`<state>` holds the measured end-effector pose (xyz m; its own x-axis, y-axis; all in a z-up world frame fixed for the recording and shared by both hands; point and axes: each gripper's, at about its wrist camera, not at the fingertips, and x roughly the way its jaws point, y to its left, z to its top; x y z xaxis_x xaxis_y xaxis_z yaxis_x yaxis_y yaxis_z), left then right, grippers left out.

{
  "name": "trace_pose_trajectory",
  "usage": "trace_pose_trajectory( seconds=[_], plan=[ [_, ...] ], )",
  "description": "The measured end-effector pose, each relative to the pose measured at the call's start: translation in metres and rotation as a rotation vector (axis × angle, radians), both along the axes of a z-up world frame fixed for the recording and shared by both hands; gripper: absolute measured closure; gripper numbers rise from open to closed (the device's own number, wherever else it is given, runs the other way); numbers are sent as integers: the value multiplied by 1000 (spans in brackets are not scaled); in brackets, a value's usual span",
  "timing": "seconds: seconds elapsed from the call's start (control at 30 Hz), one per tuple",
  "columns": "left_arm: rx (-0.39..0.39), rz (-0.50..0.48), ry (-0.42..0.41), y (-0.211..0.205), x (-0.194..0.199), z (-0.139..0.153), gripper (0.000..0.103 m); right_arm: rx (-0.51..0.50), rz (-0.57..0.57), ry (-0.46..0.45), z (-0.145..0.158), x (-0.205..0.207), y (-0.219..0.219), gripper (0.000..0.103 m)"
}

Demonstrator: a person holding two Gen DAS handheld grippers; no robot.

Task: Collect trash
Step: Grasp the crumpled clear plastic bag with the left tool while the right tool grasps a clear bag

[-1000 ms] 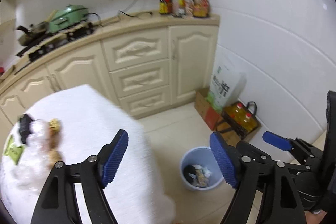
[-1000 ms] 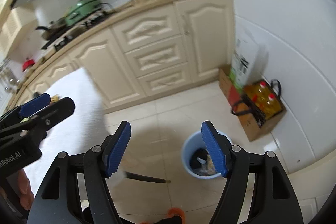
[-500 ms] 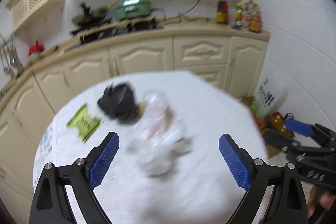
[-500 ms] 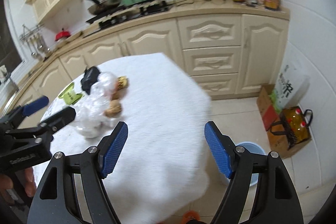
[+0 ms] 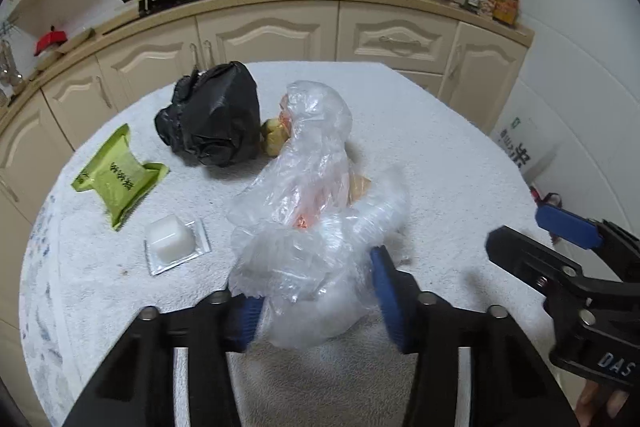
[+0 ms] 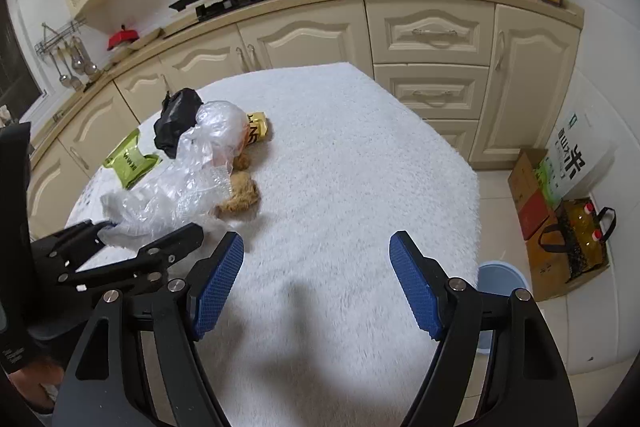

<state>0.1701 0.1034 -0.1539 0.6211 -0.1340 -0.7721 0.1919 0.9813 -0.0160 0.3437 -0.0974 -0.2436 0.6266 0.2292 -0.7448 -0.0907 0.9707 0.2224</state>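
Observation:
On the round table with a white fluffy cloth (image 5: 440,155) lies a crumpled clear plastic bag (image 5: 308,195). My left gripper (image 5: 316,303) is closing on the bag's near end, and its blue pads press the film from both sides. Behind the bag sit a black plastic bag (image 5: 216,119), a green packet (image 5: 116,175) and a small clear packet with a white block (image 5: 172,241). In the right wrist view, brown crumpled lumps (image 6: 240,195) and a yellow wrapper (image 6: 256,131) lie beside the clear bag (image 6: 188,171). My right gripper (image 6: 316,287) hovers open over bare cloth, holding nothing.
A blue bin (image 6: 500,279) stands on the tiled floor just past the table's right edge. A cardboard box with oil bottles (image 6: 572,239) and a rice sack (image 6: 576,163) line the wall. Cream cabinets (image 6: 432,35) with a stove and pan run behind the table.
Both views have swung from the floor and the blue bin to the table top. The left jaws spread wide, then narrowed around the clear plastic bag. The right jaws stay apart.

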Motion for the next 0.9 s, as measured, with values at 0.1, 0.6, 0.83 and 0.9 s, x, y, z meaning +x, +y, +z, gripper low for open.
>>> trace_pose_trajectory(
  seconds=[0.1,0.6,0.83,0.9],
  plan=[
    [-30,8,-3,16,9,4,84,3,0,5,-2,10,7,26],
    [-74,171,-128,114,-6,39,85,5,90,23,-5,67,85,24],
    [-75,186,-124,126,-6,38,85,17,114,66,-13,94,102,36],
    [-82,183,-121,123,-3,38,85,41,127,103,-18,100,102,47]
  ],
)
